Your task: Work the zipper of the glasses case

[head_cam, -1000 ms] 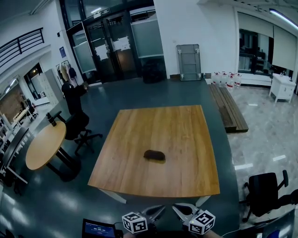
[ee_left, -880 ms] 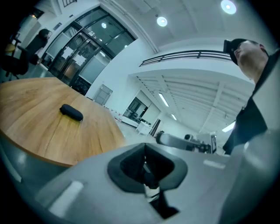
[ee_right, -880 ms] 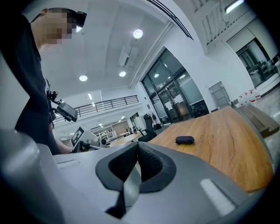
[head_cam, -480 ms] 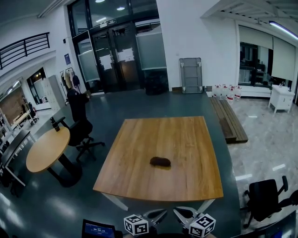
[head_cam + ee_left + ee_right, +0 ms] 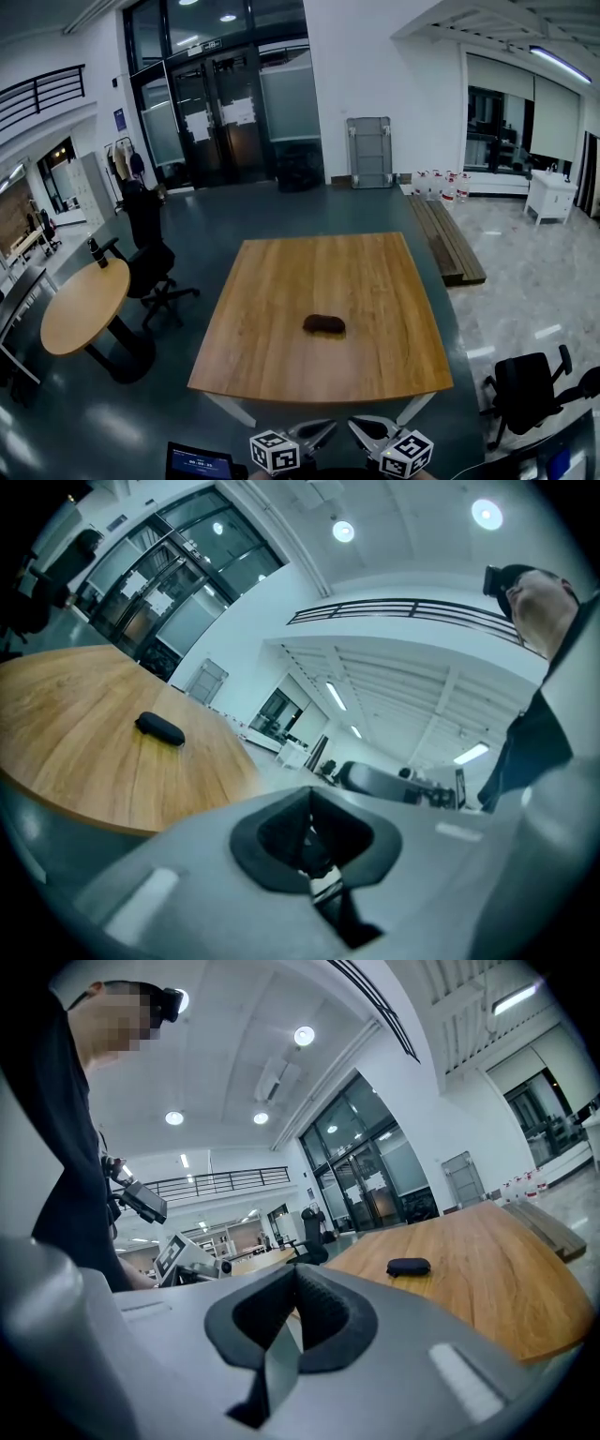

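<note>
My left gripper and right gripper have their jaws together and empty, at six o'clock. The glasses case lies mid-table at twelve o'clock, well apart. It looks light and prone to sliding, so I'd pin one end and pinch the pull tab, which is too small to see.

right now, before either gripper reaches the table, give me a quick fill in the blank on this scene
1. The large square table under the dark oval glasses case is made of ____.
2. The jaws of the left gripper and the right gripper are both ____.
3. Neither gripper touches the case; each holds ____.
4. In the head view, the small round table stands to the ____ of the large square table.

Missing words: wood; shut; nothing; left
</note>
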`<state>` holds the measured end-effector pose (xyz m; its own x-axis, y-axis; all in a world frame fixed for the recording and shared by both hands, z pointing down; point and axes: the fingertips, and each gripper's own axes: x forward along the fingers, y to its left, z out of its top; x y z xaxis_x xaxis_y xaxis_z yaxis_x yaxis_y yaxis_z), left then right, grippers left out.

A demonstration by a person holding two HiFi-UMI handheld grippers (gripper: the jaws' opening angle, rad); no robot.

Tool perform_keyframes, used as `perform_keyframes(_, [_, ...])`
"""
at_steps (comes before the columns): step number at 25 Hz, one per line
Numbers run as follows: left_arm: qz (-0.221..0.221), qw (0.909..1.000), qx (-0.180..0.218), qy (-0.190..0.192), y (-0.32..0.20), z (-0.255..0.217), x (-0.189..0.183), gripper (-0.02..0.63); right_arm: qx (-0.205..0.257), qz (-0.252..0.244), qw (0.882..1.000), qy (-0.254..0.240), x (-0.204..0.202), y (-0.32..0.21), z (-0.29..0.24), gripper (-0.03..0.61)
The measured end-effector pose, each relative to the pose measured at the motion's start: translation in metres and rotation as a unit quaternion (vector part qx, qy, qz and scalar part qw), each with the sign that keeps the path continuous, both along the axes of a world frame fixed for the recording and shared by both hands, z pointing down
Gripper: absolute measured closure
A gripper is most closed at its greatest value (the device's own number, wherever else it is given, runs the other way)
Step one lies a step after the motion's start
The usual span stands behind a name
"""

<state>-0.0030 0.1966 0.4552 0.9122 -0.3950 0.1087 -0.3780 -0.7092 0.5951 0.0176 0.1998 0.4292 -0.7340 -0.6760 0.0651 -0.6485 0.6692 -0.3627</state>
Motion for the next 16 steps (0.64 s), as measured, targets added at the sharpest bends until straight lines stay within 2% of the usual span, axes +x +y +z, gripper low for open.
perform_keyframes(4, [-0.001, 1.0000, -0.001, 0.008, -0.004, 0.001, -0.011, 0.615, 0.005, 0.000, 1.000, 0.014, -0.012, 0.000, 0.002, 0.574])
perform_keyframes(16, [-0.008, 0.9999, 0.001, 0.010, -0.002, 0.000, -0.026, 0.615, -0.001, 0.012, 1.000, 0.009, -0.019, -0.001, 0.003, 0.574])
